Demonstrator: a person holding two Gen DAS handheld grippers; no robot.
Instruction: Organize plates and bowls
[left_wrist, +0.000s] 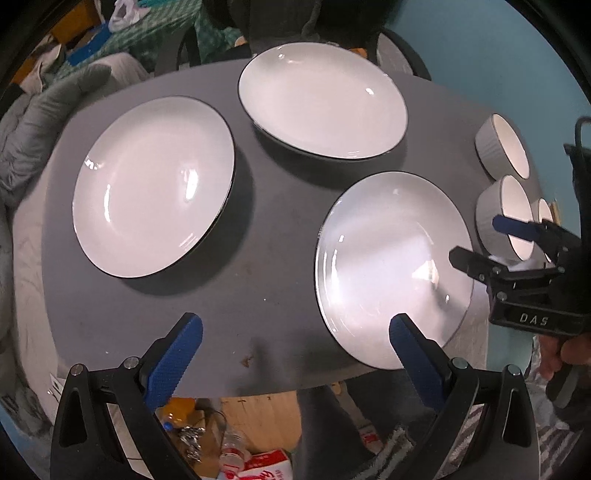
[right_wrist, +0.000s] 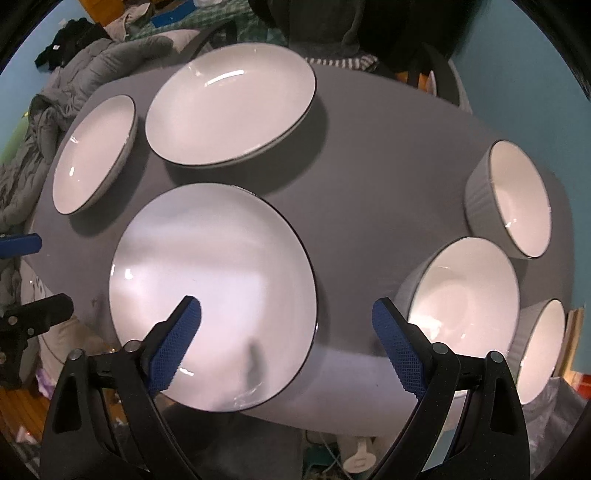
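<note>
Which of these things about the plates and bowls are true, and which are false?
1. Three plates lie on the grey table. True.
2. The plates are stacked up. False: the near plate, far plate and left plate lie apart.
3. Three bowls sit on the right. True: far bowl, middle bowl, near bowl.
4. The right hand-held gripper holds a bowl. False: it is open, holding nothing.
5. The left hand-held gripper is open. True.
</note>
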